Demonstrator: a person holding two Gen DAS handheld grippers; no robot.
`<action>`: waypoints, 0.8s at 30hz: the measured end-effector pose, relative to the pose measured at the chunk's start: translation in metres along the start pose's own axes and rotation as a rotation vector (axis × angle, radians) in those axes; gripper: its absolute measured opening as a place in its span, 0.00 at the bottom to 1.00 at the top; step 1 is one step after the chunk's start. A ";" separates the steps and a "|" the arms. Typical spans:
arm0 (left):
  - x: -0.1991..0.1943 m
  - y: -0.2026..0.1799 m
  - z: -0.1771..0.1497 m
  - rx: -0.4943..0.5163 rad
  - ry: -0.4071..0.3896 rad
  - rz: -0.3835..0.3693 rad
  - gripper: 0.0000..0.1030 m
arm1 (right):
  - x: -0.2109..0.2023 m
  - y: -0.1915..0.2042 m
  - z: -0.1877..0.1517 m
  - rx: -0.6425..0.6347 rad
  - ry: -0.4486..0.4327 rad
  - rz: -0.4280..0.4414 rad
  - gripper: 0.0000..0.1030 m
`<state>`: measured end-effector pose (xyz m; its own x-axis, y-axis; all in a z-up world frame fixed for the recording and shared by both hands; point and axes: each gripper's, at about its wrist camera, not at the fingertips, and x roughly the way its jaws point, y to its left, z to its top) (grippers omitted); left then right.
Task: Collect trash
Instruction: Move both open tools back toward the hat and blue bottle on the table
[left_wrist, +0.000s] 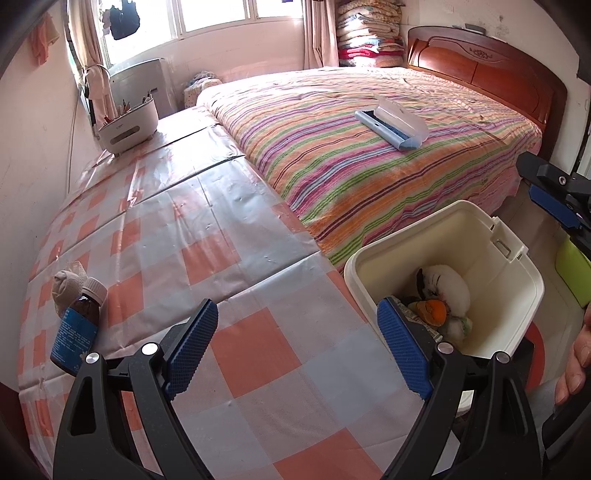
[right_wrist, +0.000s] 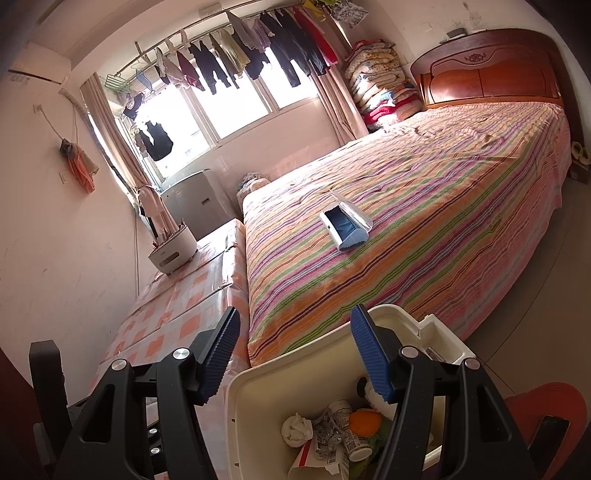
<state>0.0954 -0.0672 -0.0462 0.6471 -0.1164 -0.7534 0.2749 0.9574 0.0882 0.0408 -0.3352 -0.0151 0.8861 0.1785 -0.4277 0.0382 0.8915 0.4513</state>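
Observation:
A brown medicine bottle (left_wrist: 75, 325) with a blue label stands on the checked tablecloth (left_wrist: 258, 354) at the left, with a crumpled tissue (left_wrist: 68, 280) just behind it. My left gripper (left_wrist: 295, 306) hangs over the cloth, open wide with nothing between its fingers. The bottle is off its left finger. To its right is an open white bin (left_wrist: 509, 295) holding an orange peel (left_wrist: 432, 308), wads of tissue and crushed paper. My right gripper (right_wrist: 294, 314) hovers above the bin (right_wrist: 251, 376), jaws apart, gripping nothing. It also shows at the right edge of the left wrist view (left_wrist: 535, 184).
A striped bed (left_wrist: 369, 155) with a wooden headboard (left_wrist: 491, 66) runs beside the table. A white and blue lint brush (left_wrist: 391, 123) lies on it. A white holder with pens (left_wrist: 127, 125) stands at the table's far end. A red stool (right_wrist: 543, 402) is by the bin.

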 end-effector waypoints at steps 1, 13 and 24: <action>-0.002 0.004 0.001 -0.007 -0.004 0.001 0.84 | 0.002 0.003 -0.001 -0.003 0.004 0.004 0.59; -0.014 0.067 0.003 -0.111 -0.025 0.042 0.85 | 0.027 0.046 -0.015 -0.059 0.062 0.041 0.59; -0.025 0.164 0.005 -0.259 -0.050 0.116 0.85 | 0.051 0.093 -0.036 -0.112 0.140 0.095 0.59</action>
<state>0.1281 0.0913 -0.0093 0.6999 -0.0084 -0.7142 0.0098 0.9999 -0.0021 0.0730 -0.2288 -0.0228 0.8103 0.3127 -0.4956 -0.1006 0.9074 0.4080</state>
